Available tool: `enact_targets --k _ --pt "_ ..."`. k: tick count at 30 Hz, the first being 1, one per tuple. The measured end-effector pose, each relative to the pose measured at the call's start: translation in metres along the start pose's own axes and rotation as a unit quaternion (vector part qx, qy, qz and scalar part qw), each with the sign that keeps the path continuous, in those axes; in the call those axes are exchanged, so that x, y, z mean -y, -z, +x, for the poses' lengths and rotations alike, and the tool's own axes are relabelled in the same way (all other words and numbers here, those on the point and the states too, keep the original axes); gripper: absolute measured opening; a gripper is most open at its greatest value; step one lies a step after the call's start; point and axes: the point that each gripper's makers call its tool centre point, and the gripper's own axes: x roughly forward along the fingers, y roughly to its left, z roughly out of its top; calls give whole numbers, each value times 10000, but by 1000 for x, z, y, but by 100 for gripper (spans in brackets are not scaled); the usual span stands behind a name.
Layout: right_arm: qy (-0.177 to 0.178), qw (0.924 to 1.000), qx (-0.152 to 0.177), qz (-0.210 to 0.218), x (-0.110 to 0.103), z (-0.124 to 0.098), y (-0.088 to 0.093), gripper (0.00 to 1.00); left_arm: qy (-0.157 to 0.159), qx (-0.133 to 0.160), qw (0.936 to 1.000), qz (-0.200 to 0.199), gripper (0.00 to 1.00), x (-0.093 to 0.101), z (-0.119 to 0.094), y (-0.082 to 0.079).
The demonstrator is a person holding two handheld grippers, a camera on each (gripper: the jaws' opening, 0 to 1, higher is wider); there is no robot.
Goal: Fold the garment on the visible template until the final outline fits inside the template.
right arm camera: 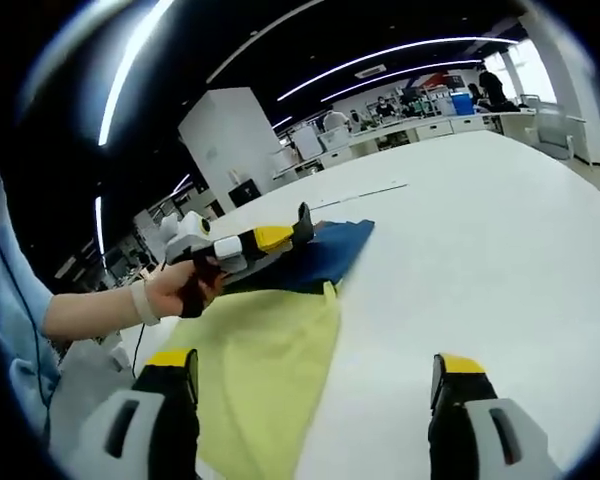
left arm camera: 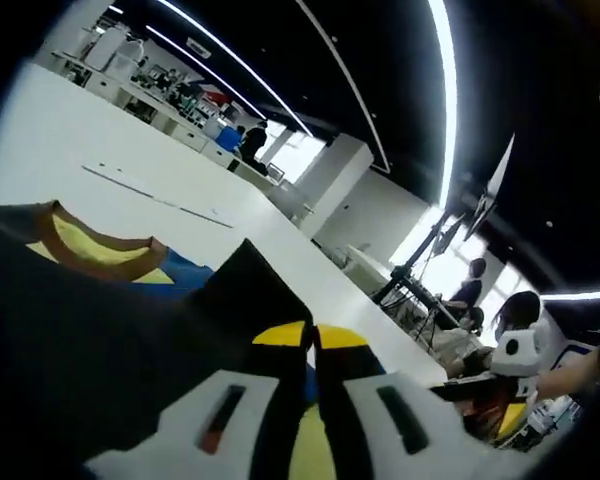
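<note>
Folding is under way on the dark navy fabric garment (right arm camera: 320,255), which lies on the white table (right arm camera: 500,230) partly over a pale yellow sheet (right arm camera: 270,370) that I take to be the template; in the right gripper view the garment sits at about 11 o'clock from centre, the yellow sheet running from it toward 7 o'clock. In the left gripper view the same garment (left arm camera: 100,340) shows a yellow panel with brown neckline trim at 9 o'clock, and a dark peak of cloth rises just before the jaw tips. The left gripper (left arm camera: 313,340) has its yellow-tipped jaws nearly together with dark cloth between them, so it appears clamped on the garment's edge; in the right gripper view it (right arm camera: 280,236) is carried by a person's hand (right arm camera: 180,288) over the navy cloth. The right gripper (right arm camera: 315,375) stands wide apart and holds nothing, hovering above yellow sheet and table. Judgement: carry the pinched edge low and across, keep the fold line straight, and use the free gripper to pin the far side so the cloth does not drag off the template.
</note>
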Motion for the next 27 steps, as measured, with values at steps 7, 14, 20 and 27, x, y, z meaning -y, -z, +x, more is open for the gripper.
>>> enact_targets --k 7,14,20,27 --pt "51 10000 20 68 4 -2 1 97 -13 -264 9996 -123 0 -4 8 23" --pt "84 9999 17 108 6 -2 1 97 -59 -549 9984 -145 0 -11 10 40" --pt "95 9999 41 131 7 -3 -2 97 -63 -646 9979 -84 0 -13 11 44" --pt "90 9998 66 146 6 -4 -4 97 109 -578 9974 413 21 1 12 41"
